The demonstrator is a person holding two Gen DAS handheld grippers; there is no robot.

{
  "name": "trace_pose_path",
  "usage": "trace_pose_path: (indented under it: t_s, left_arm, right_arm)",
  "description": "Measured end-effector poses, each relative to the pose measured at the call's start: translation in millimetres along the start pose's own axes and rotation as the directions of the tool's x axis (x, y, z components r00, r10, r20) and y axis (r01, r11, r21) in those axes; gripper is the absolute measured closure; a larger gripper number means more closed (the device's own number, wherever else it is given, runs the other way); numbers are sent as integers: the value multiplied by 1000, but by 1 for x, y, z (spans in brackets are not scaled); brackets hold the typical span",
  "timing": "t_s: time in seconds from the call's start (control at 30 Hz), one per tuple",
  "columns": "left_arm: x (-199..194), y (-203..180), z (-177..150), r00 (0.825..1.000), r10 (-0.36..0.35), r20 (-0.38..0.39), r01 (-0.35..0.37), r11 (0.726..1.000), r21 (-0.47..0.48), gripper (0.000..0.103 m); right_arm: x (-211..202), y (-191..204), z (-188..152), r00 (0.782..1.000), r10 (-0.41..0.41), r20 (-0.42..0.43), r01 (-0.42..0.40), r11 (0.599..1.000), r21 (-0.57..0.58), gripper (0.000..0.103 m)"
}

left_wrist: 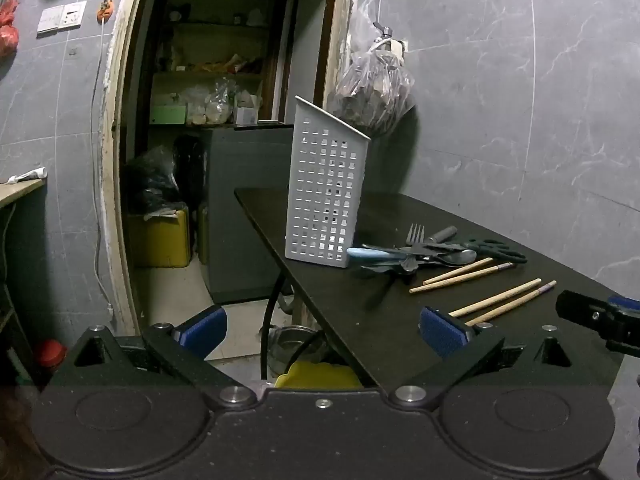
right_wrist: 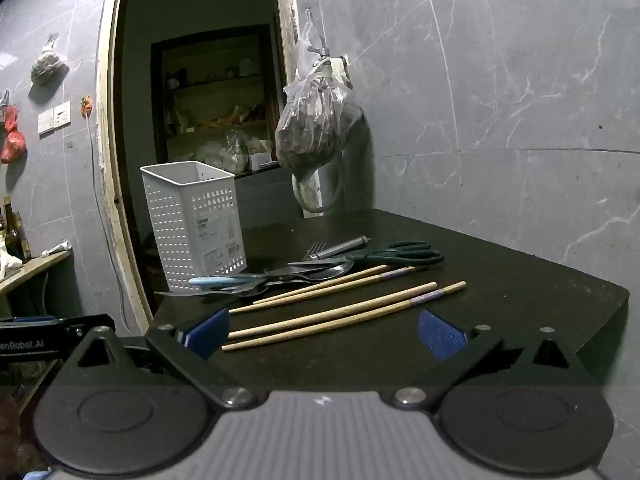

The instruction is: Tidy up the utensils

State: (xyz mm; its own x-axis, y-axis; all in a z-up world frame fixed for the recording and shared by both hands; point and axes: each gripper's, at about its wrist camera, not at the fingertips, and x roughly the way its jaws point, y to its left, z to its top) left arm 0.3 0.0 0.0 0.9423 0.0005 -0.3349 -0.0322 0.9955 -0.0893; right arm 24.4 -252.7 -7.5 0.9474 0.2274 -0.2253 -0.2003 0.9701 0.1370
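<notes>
A white perforated utensil holder (left_wrist: 326, 196) (right_wrist: 196, 224) stands upright near the left edge of the dark table (left_wrist: 360, 312) (right_wrist: 500, 280). Beside it lies a pile: a fork (left_wrist: 415, 236) (right_wrist: 316, 249), a spoon (left_wrist: 460, 257) (right_wrist: 332, 271), dark scissors (left_wrist: 492, 249) (right_wrist: 400, 255) and a blue-handled tool (left_wrist: 370, 253) (right_wrist: 216, 280). Two pairs of wooden chopsticks (left_wrist: 504, 300) (right_wrist: 340, 316) lie in front. My left gripper (left_wrist: 322, 330) is open and empty at the table's left edge. My right gripper (right_wrist: 324, 336) is open and empty, just short of the nearest chopsticks.
A plastic bag (left_wrist: 372, 84) (right_wrist: 316, 128) hangs on the grey tiled wall behind the table. An open doorway (left_wrist: 224, 120) with shelves lies to the left. A yellow bin (left_wrist: 316, 374) and a metal bowl (left_wrist: 292, 346) sit on the floor below the table edge.
</notes>
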Motion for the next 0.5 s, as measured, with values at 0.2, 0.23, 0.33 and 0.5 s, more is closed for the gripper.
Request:
trace_pose_path:
  t_s: [0.2,0.23,0.33,0.5]
  left_arm:
    - [0,0,0,1000,-2,4,2,1000,1,1]
    - [0,1,0,1000,-2,5,2,1000,1,1]
    - [1,3,0,1000,0,4,0,1000,-4,1]
    - [0,0,0,1000,-1,5,1,1000,4,1]
  right_arm:
    - [1,-1,0,1000,1,-1,-1,1000,1,0]
    - [1,-1,0,1000,2,-1,-2,1000,0,0]
    - [1,0,1,1000,3,-3,-3,1000,-3,0]
    - [1,-1,1,1000,3,-2,-3,1000,1,0]
